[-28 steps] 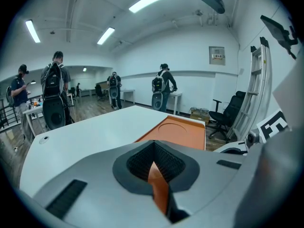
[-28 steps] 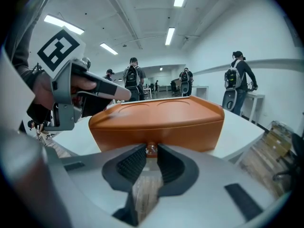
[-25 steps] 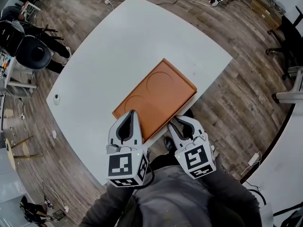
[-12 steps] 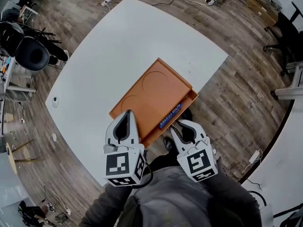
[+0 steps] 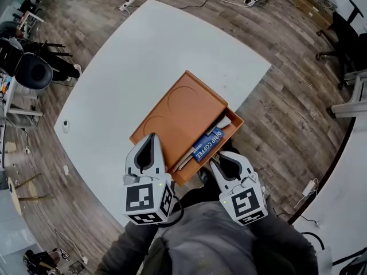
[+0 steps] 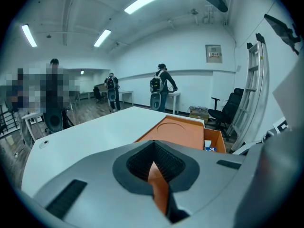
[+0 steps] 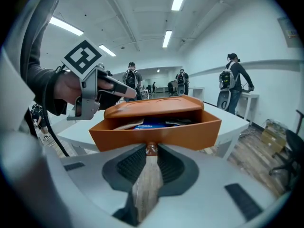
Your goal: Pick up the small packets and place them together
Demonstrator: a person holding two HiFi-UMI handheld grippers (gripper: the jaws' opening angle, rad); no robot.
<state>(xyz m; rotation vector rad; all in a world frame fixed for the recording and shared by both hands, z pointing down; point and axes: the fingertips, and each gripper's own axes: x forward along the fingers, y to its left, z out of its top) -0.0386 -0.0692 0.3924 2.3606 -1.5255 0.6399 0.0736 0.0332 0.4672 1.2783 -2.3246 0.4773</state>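
An orange box (image 5: 180, 116) with two round hollows in its top lies on the white table (image 5: 143, 50). Its drawer (image 5: 213, 156) stands pulled out toward me. Inside lie a blue coffee packet (image 5: 207, 144), a white packet (image 5: 224, 121) and a beige stick packet (image 5: 184, 162). My right gripper (image 5: 221, 160) is shut on the drawer's small knob (image 7: 151, 149), with the drawer front (image 7: 156, 129) just ahead. The blue packet (image 7: 152, 125) shows under the box top. My left gripper (image 5: 150, 139) is shut, its tips over the box's near left corner (image 6: 180, 129).
A small white object (image 5: 66, 125) lies near the table's left edge. Black chairs (image 5: 31, 67) stand at the left, another (image 5: 350, 44) at the right. Cables and a power strip (image 5: 249, 0) lie on the wooden floor beyond the table. People stand in the background.
The drawer has slid out of the box toward me with the right gripper on its knob. The packets inside have come into view. The left gripper has stayed at the box's corner.
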